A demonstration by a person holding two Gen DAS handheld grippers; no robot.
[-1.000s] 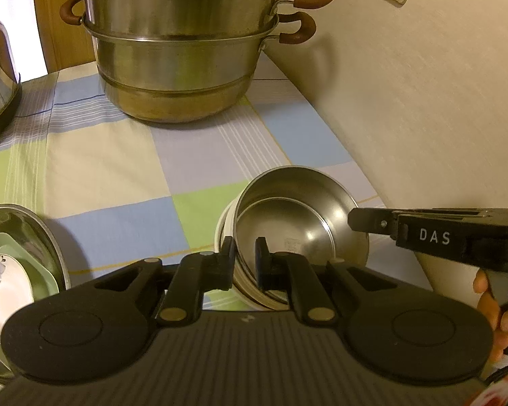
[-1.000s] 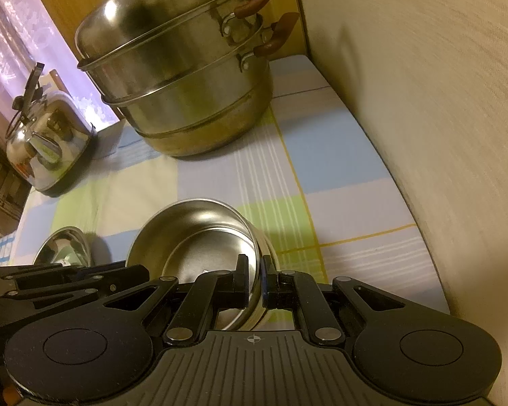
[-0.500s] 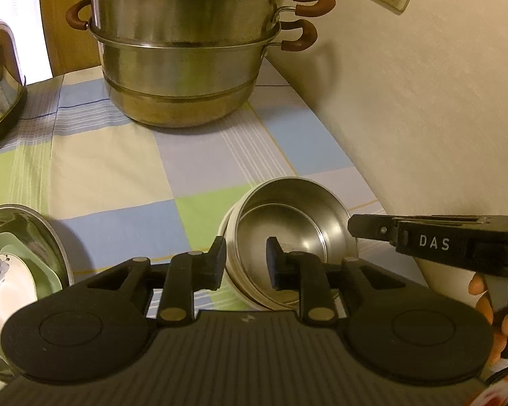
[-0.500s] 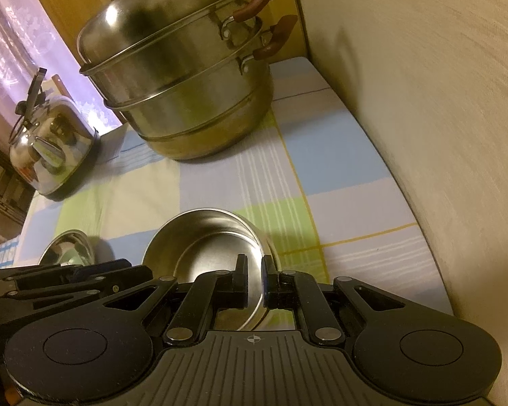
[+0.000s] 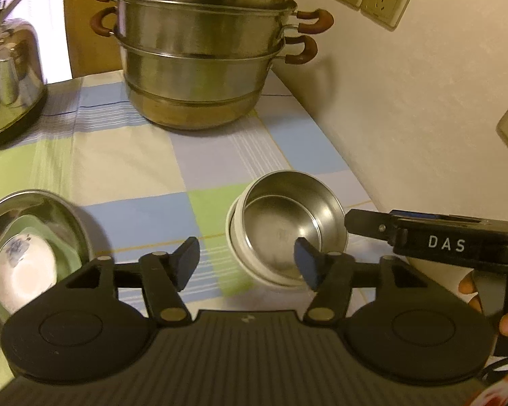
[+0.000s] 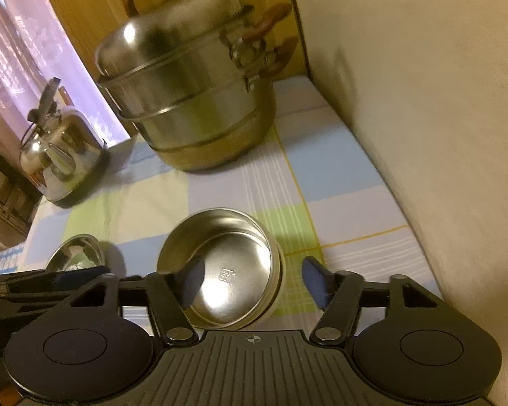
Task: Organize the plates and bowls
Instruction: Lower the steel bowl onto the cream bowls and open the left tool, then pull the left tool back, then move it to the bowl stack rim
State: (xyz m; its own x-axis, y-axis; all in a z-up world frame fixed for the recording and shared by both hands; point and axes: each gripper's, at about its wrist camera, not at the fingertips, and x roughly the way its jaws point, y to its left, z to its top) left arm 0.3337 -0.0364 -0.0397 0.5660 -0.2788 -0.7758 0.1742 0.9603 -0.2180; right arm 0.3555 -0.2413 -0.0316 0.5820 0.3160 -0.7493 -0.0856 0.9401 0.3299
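A steel bowl (image 5: 288, 213) sits nested in a white bowl (image 5: 235, 240) on the checked tablecloth, near the wall. It also shows in the right wrist view (image 6: 227, 267). My left gripper (image 5: 247, 262) is open, its fingers on either side of the bowls' near-left rim, not gripping. My right gripper (image 6: 254, 282) is open, its fingers straddling the bowls' near-right rim. At the left, a wide steel dish (image 5: 50, 206) holds a green plate (image 5: 47, 237) and a white flowered bowl (image 5: 20, 270).
A large two-tier steel steamer pot (image 5: 203, 57) stands at the back. A steel kettle (image 5: 6, 81) stands at the back left. A beige wall (image 5: 406, 118) with sockets runs along the table's right edge.
Both grippers were shut on the bowls' rim and have opened and pulled back and up. The nested bowls now rest on the cloth.
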